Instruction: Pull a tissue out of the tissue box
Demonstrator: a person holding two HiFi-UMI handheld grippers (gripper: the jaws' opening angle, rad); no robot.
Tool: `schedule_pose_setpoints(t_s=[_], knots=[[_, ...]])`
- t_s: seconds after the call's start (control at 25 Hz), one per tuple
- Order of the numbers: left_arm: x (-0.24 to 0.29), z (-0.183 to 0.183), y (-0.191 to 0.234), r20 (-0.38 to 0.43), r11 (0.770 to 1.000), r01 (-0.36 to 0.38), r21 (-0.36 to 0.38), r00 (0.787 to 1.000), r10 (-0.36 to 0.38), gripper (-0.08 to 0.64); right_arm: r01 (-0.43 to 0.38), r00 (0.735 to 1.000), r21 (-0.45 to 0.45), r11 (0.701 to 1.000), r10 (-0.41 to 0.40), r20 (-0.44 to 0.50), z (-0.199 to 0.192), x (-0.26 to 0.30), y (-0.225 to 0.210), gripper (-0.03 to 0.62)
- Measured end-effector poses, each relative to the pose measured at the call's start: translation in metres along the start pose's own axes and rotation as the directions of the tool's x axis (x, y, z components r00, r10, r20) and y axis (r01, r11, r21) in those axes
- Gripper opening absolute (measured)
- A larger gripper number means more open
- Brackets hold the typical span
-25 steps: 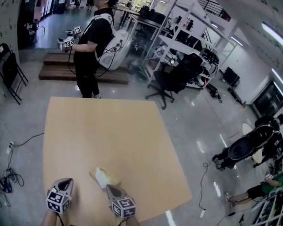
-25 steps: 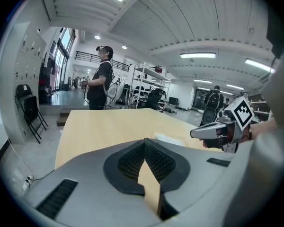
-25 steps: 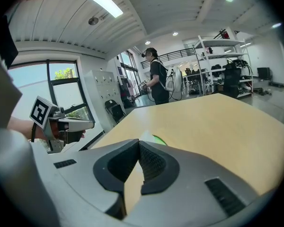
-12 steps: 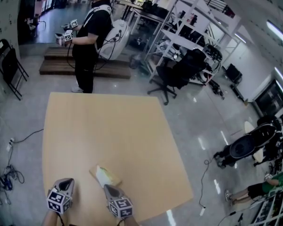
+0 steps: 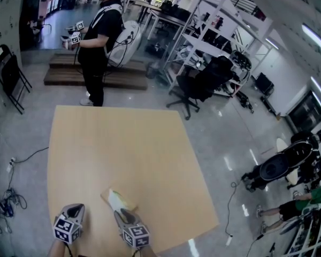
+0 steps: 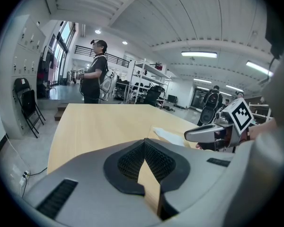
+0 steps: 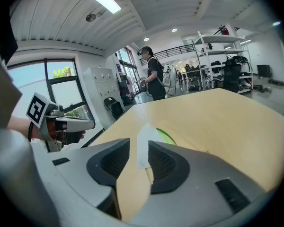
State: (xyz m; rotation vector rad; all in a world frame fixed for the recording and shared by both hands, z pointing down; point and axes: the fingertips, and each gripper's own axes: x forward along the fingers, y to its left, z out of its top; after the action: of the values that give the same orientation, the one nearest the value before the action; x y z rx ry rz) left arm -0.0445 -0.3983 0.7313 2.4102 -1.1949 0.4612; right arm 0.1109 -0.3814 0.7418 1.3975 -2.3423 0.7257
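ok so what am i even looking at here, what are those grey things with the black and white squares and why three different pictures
There is no robot here: someone holds a two-jaw gripper in each hand. The head view comes from a camera on their head, looking down at a wooden table. The other two views come from cameras riding on each gripper, looking along its jaws. The marker cubes are part of the grippers. On the table lies a tissue box. The left gripper is shut and empty. The right gripper has just been opening its jaws; a white tissue sticking up from the box stands between them, and the pads are not pressing it. A second person with similar grippers stands beyond the table.
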Motion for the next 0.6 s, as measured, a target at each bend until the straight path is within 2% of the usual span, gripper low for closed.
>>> schedule_pose_setpoints(t_s=[0.12,0.28,0.6], knots=[[0.001,0.001,0.000,-0.002,1.000,0.004,-0.009,1.000,-0.004,0.008,0.015,1.000,0.005,1.000,-0.015,-0.010,-0.001,0.003,-0.003,0.182],[0.001,-0.002,-0.001,-0.007,1.000,0.012,-0.009,1.000,-0.012,0.008,0.037,0.999,-0.008,0.999,-0.037,-0.029,-0.004,0.008,-0.005,0.232],[0.003,-0.003,0.002,-0.013,1.000,0.011,-0.022,1.000,-0.011,0.008,0.089,0.992,-0.099,0.991,-0.097,-0.084,-0.015,0.022,-0.009,0.241]])
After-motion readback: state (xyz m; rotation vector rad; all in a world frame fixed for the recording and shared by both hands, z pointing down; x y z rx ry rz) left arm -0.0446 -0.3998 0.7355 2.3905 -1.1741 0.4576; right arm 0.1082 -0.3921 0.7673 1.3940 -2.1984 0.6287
